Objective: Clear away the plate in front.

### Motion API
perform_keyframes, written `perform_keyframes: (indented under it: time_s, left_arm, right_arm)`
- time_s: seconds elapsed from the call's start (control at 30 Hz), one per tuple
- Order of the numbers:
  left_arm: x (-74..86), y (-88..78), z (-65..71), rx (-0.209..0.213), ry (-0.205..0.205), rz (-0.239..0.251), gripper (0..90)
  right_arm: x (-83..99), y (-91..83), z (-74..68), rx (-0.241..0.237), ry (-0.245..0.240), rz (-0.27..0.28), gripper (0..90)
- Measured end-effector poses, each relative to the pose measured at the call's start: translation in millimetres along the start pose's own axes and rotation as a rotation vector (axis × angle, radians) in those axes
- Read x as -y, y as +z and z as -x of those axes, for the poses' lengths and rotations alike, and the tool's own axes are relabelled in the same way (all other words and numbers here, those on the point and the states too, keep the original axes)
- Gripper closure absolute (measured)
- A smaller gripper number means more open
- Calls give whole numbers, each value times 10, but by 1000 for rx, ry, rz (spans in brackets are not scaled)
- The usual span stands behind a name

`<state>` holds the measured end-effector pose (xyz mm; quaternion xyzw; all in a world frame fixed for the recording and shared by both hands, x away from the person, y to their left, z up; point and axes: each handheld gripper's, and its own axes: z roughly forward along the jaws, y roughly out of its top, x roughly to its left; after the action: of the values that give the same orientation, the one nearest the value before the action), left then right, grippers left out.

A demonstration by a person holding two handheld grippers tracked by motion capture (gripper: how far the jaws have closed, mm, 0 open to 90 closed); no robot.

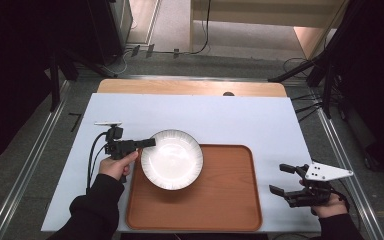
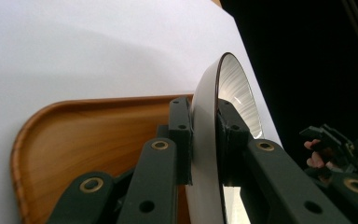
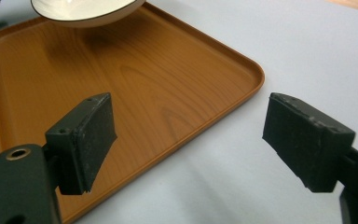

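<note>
The left gripper (image 1: pixel 147 143) is clamping the near-left rim of a white bowl (image 1: pixel 172 159), one jaw inside the rim and one outside, as the left gripper view shows. The bowl (image 2: pixel 209 140) is hanging over the far-left corner of a wooden tray (image 1: pixel 220 200), which is lying on a white table cover (image 1: pixel 240 120). To the right of the tray, the right gripper (image 1: pixel 282 179) is hovering above the cover with its jaws spread wide and nothing between them; its pads (image 3: pixel 86 140) are framing the tray's edge (image 3: pixel 177 102). No readable writing is showing anywhere.
</note>
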<state>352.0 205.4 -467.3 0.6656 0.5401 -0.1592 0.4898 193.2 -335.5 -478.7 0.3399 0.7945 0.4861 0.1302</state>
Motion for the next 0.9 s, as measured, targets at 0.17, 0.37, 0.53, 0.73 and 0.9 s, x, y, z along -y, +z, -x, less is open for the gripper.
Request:
perform_keyframes:
  time_s: [0.17, 0.37, 0.53, 0.73, 0.9]
  left_arm:
    - [35, 75, 55, -1, 21, -29, 795]
    - [54, 161, 125, 2, 52, -52, 796]
    - [91, 265, 181, -6, 77, -85, 794]
    - [157, 379, 244, -6, 96, -122, 792]
    - [195, 463, 280, -8, 113, -146, 791]
  right_arm:
    - [0, 4, -2, 0, 2, -5, 174]
    - [1, 5, 0, -2, -2, -11, 174]
    - [1, 12, -2, -2, -1, -12, 174]
    - [1, 13, -2, -1, 0, -11, 174]
    - [0, 12, -4, -4, -4, -13, 174]
